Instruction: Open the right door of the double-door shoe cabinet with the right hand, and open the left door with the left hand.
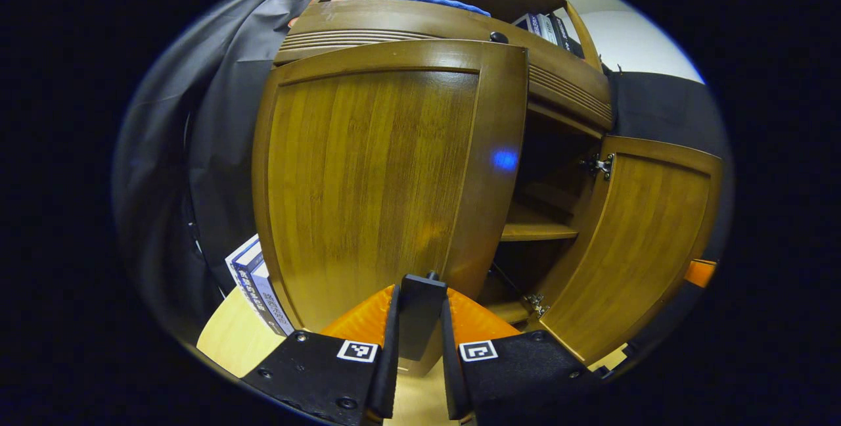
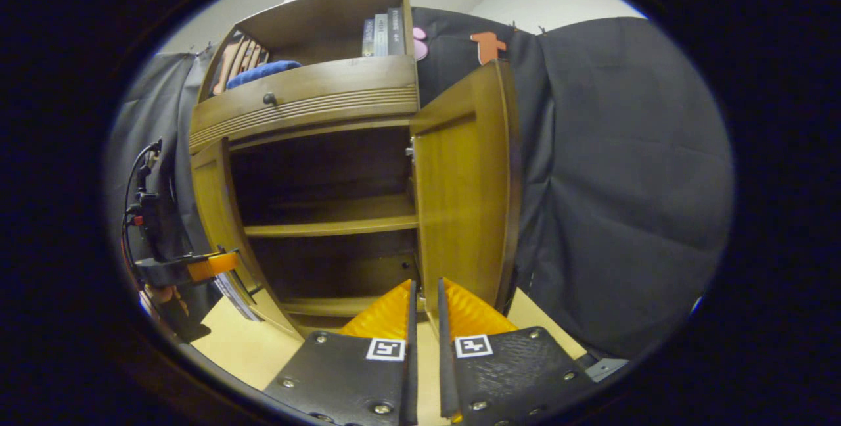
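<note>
The wooden shoe cabinet (image 1: 420, 25) fills the left gripper view. Its left door (image 1: 368, 176) stands swung partway out, and my left gripper (image 1: 420, 311) is shut on the dark handle (image 1: 420, 301) at the door's lower edge. The right door (image 1: 644, 242) hangs wide open, baring the inner shelf (image 1: 535, 232). In the right gripper view, the right door (image 2: 466, 196) shows its inner face just beyond my right gripper (image 2: 425, 301), whose fingers are nearly together with nothing between them. Farther left, the left gripper (image 2: 197, 267) sits by the left door (image 2: 213, 215).
A drawer with a round knob (image 2: 269, 98) runs above the doors. Books (image 2: 384, 31) and a blue cloth (image 2: 263, 72) sit on the cabinet's top shelf. More books (image 1: 253, 281) lean beside the cabinet's left side on the pale floor (image 2: 250, 347). Black cloth walls hang close on both sides.
</note>
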